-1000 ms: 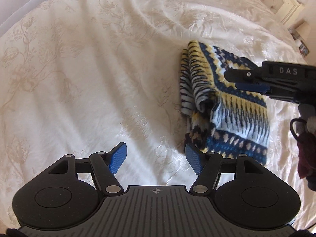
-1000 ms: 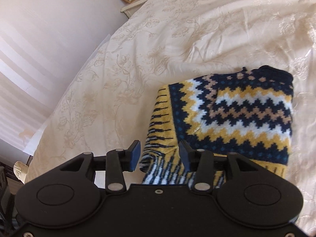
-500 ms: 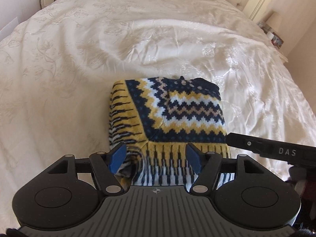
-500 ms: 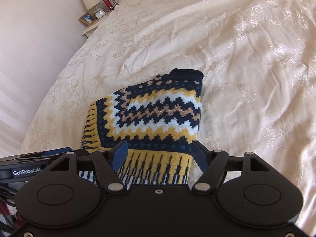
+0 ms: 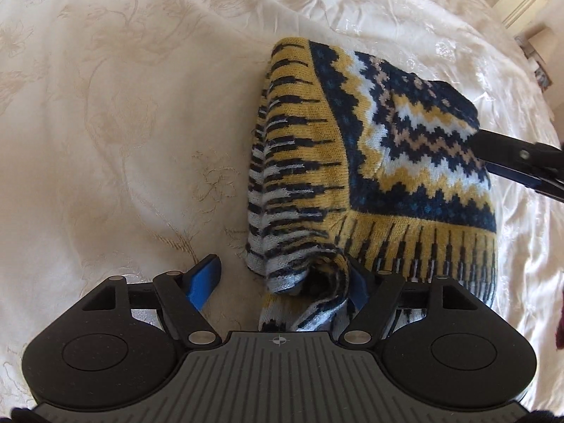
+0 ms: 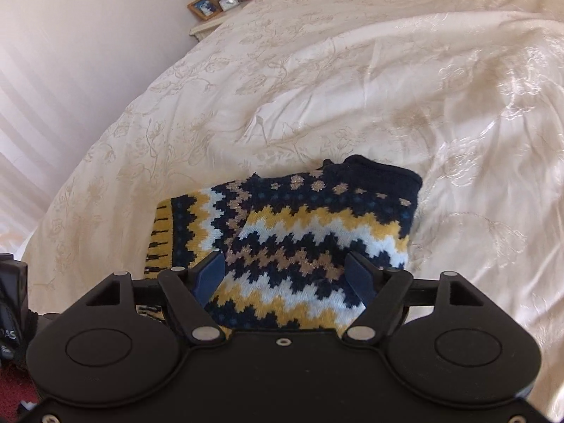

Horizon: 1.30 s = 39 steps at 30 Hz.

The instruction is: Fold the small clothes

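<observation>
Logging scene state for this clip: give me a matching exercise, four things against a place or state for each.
Things:
1. sweater
2. left gripper
3. picture frame
4. bedspread

Place or state:
A. cream, floral pattern
B. on the bedside table
C. folded, zigzag knit
D. open, at the sweater's near corner

Pairs: 1-C, 2-D, 3-B, 4-A

Sweater (image 5: 405, 162): fuzzy matt knit. Bedspread (image 6: 352, 81): glossy embroidered satin-like cloth. Fingers (image 5: 203, 283): matt blue pads.
</observation>
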### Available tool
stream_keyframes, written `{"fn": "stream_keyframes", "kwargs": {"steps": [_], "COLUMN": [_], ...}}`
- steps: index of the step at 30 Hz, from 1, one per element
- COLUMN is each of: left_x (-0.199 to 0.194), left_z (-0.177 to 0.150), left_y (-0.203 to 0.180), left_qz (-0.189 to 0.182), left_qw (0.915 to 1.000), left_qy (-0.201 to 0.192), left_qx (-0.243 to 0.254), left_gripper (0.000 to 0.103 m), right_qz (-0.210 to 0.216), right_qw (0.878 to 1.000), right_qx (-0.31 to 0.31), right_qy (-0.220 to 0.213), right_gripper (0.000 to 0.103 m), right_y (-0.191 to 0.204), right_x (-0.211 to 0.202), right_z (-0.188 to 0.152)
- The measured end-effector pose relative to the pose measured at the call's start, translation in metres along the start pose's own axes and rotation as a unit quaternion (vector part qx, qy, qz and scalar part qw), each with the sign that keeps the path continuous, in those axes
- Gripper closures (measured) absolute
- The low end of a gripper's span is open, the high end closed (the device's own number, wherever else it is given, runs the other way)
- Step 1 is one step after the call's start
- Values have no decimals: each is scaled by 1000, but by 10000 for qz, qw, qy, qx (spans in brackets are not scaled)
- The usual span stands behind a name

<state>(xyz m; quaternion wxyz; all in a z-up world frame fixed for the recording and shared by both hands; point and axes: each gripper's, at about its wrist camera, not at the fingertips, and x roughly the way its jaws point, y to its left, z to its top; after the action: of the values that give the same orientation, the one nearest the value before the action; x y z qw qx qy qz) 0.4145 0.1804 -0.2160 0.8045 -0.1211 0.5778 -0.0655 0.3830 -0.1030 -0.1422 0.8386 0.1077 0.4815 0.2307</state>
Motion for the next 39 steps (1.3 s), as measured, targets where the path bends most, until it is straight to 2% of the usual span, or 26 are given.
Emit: {"fn": "stream_keyframes", "kwargs": {"steps": [3,6,8,9,13,18,21,24,28,34,39], "left_x": [2,1,0,0,-7,-23,-31,-30,-20,14,37], "left_z": [1,2,0,-1,-4,-16,-21,-21,-5,25,36], "left_y": [0,1,5,7,15,20,25,29,25,4,-2], "left_qz": [3,-52,-130,-160,-431,-601,-649,-740,-916,-1125,-1309], "left_qw": [10000,10000,9999,9998,9990,9978,9974,9971,9958,9934,9908], "left_qy": [-9,-40,-61,-77,-98,-105,-132,-44,3,210,316], "left_qx": [4,-31,-76,-90,-7,255,280,161,73,89,-96], "left_gripper": [26,22,20,20,20,21,21,21,21,20,12], "right_qz": [6,76,242,266,183,91,-62,-124,-59,461,713], "right_qw": [9994,9983,9977,9975,9979,9998,9989,9977,9951,9900,9869], "right_qx": [111,178,49,-42,-321,51,310,617,988,1329,1376], "right_qy": [320,551,625,656,537,-139,-351,-254,-21,146,437], "right_gripper": [24,18,2,0,1,1,1,1,1,1,0], "right_y": [-6,-11,-8,-6,4,-3,-18,-37,-55,-62,-64], "right_x": [33,54,60,61,48,5,-17,-23,-17,4,34], "right_z": [7,10,11,11,9,-1,-12,-22,-31,-30,-20]}}
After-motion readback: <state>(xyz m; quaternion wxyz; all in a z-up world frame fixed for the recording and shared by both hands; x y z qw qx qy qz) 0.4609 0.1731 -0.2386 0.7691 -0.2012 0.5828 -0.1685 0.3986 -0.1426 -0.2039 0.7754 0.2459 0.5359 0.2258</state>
